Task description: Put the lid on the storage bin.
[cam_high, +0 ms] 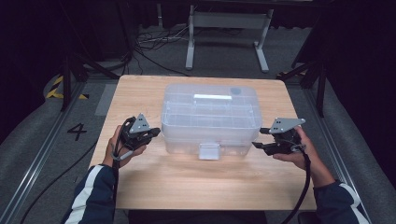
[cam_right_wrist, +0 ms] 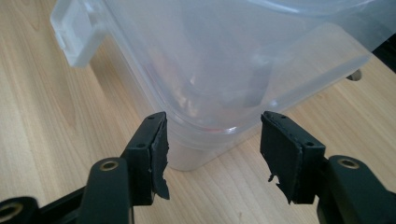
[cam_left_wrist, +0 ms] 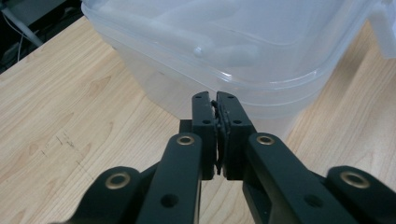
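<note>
High view: a clear plastic storage box (cam_high: pixel 210 116) with a closed lid stands at the centre of the wooden worktop (cam_high: pixel 154 182), its front latch (cam_high: pixel 209 150) facing the person. Faint inner dividers appear through the lid, though the contents cannot be made out at this distance. The left tool (cam_high: pixel 156 132) is held in the person's left hand (cam_high: pixel 120 147) just beside the box's left front corner, tips pointing at the wall. The right tool (cam_high: pixel 257 145) is held in the right hand (cam_high: pixel 299 151) just beside the right front corner, also pointing inward. Both tools sit low over the worktop.

Left gripper view: the left tool (cam_left_wrist: pixel 217 100) has its jaws pressed together with nothing between them. The tips sit near the lower wall of the box (cam_left_wrist: pixel 233 42), beneath the lid's overhanging rim; whether they touch the wall cannot be told. Bare worktop (cam_left_wrist: pixel 70 116) lies to either side.

Right gripper view: the right tool (cam_right_wrist: pixel 214 126) has its jaws standing apart, gripping nothing. The rounded corner of the box (cam_right_wrist: pixel 224 60) lies ahead of the gap, close to the pads but clear of them. The latch (cam_right_wrist: pixel 77 32) shows at upper left, and worktop (cam_right_wrist: pixel 42 116) surrounds the base.
</note>
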